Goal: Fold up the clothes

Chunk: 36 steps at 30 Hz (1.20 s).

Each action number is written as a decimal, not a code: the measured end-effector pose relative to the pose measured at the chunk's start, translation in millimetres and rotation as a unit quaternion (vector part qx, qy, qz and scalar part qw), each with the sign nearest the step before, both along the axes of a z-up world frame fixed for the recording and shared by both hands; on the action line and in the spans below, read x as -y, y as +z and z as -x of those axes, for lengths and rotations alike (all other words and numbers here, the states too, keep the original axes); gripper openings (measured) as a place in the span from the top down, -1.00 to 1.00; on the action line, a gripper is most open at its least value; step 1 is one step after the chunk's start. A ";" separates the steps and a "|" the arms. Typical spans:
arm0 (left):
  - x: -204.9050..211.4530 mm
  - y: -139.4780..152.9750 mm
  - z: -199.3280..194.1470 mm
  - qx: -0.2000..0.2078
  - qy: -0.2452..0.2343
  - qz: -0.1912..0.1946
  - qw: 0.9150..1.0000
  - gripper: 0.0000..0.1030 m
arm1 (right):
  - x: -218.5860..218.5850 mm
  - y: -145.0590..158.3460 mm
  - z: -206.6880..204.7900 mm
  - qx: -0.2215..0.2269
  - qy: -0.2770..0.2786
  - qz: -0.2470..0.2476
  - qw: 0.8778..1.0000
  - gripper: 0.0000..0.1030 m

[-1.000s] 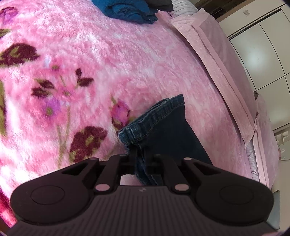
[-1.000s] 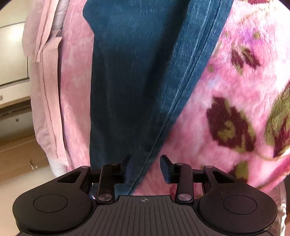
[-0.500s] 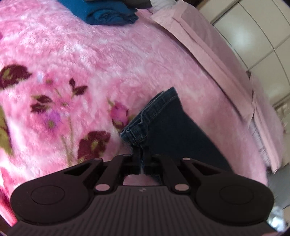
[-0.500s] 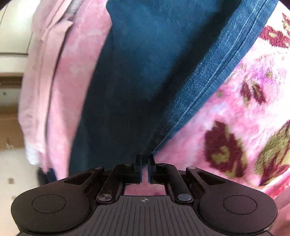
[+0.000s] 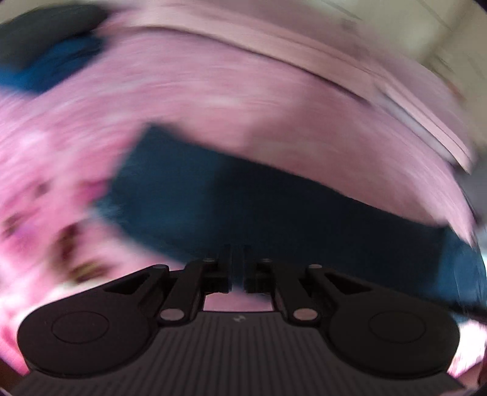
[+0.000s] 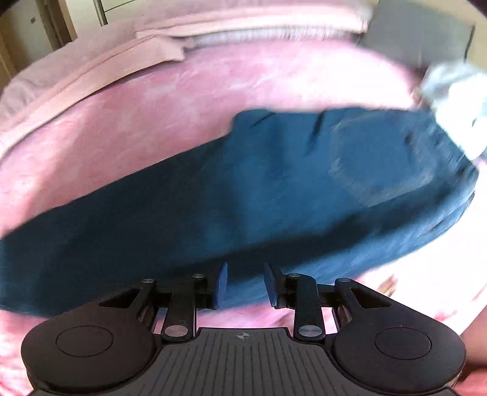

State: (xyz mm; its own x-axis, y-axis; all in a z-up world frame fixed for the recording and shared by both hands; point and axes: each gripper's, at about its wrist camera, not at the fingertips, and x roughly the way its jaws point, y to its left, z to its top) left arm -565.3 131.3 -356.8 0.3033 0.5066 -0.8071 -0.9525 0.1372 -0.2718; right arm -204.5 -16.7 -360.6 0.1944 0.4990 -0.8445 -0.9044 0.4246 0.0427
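Observation:
Dark blue jeans point(image 5: 274, 207) lie stretched out on the pink floral blanket point(image 5: 197, 85). This view is badly blurred. My left gripper point(image 5: 237, 265) sits at the near long edge of a leg, shut, with dark denim in the slit between its fingertips. The hem point(image 5: 127, 170) lies off to the left. In the right wrist view the jeans point(image 6: 243, 189) run across the bed, with a back pocket point(image 6: 374, 158) at the right. My right gripper point(image 6: 245, 283) hangs over their near edge. Its jaws are opening, and the blue pads point(image 6: 220, 283) stand apart from the cloth.
A folded blue garment point(image 5: 61, 61) lies at the far left under something dark grey point(image 5: 45, 27). Pale pink bedding point(image 6: 121, 54) lines the far side of the bed. A light cloth point(image 6: 453, 94) and a grey item point(image 6: 417, 33) lie beyond the waistband. Cupboard doors point(image 6: 54, 21) stand behind.
Both views have swung round and risen, so the jeans now run across the picture. The right gripper closed on the leg's edge, then opened off it. The left stayed shut.

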 end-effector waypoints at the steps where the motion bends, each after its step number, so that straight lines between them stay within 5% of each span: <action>1: -5.4 -8.6 -14.9 -0.006 -0.017 0.003 1.000 0.91 | 1.8 -7.9 -9.9 0.006 -0.004 0.001 1.000 0.41; 4: -17.4 -39.2 -51.9 -0.064 -0.039 0.036 0.997 0.88 | 8.0 -28.7 -38.2 0.005 -0.007 0.014 1.000 0.42; 9: -16.9 -20.0 -83.1 -0.084 -0.060 0.042 0.994 0.89 | 16.8 -22.6 -79.5 -0.062 0.003 0.021 0.998 0.41; 14: -34.5 2.4 -147.9 -0.042 -0.096 0.039 0.994 0.88 | 20.8 1.8 -179.5 -0.076 -0.085 -0.025 0.993 0.35; 18: -59.5 11.1 -220.6 0.015 -0.136 0.031 0.990 0.85 | 8.2 18.4 -269.5 -0.065 -0.127 -0.064 0.988 -0.09; 20: -72.5 13.0 -257.9 0.034 -0.161 0.025 0.986 0.72 | -0.5 26.9 -313.1 -0.058 -0.143 -0.084 0.984 -0.10; 25: -99.9 11.9 -331.1 0.063 -0.203 0.024 0.977 0.65 | -37.4 10.1 -395.3 -0.153 -0.119 -0.081 0.978 -0.11; 29: -122.0 -0.2 -366.3 0.078 -0.212 0.046 0.973 0.54 | -59.1 -18.9 -434.4 -0.259 -0.082 -0.062 0.960 -0.10; 31: -130.1 -8.2 -379.7 0.089 -0.213 0.064 0.971 0.52 | -64.3 -26.0 -441.8 -0.279 -0.061 -0.057 0.957 0.52; 33: -136.2 -16.9 -388.2 0.099 -0.216 0.086 0.967 0.50 | -65.8 -21.8 -442.8 -0.253 -0.037 -0.055 0.965 0.67; 36: -141.8 -28.2 -397.5 0.110 -0.218 0.116 0.963 0.44 | -50.8 -19.7 -449.1 -0.268 -0.039 -0.065 0.960 0.81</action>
